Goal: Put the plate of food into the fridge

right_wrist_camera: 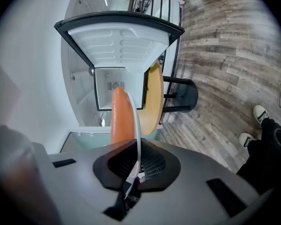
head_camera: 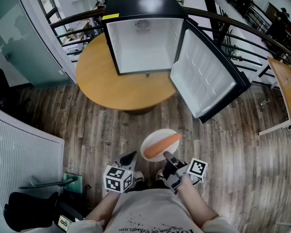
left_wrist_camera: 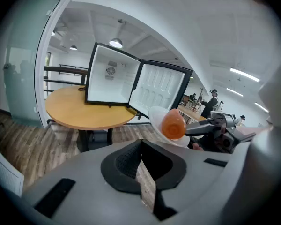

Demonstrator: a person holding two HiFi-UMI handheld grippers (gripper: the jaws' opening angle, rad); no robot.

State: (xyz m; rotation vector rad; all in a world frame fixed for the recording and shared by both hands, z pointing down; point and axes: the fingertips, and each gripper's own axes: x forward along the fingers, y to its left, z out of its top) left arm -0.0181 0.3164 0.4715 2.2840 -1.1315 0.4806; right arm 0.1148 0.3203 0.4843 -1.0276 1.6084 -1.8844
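A white plate (head_camera: 156, 136) with an orange carrot (head_camera: 163, 146) on it hangs over the wood floor, held by its near rim in my right gripper (head_camera: 168, 158). In the right gripper view the plate's rim (right_wrist_camera: 137, 121) runs edge-on into the shut jaws, with the carrot (right_wrist_camera: 119, 116) to its left. The black fridge (head_camera: 144, 38) stands on a round wooden table (head_camera: 111, 89) ahead, its door (head_camera: 203, 79) swung wide to the right and its white inside bare. My left gripper (head_camera: 128, 158) is beside the plate, shut on nothing. It looks across at the plate (left_wrist_camera: 157, 116) and carrot (left_wrist_camera: 173, 124).
A curved black railing (head_camera: 242, 30) runs behind the table and a glass wall (head_camera: 19, 38) stands at left. Another wooden table (head_camera: 286, 89) is at the right edge. A white panel (head_camera: 19, 149) and a black bag (head_camera: 26, 212) lie at lower left.
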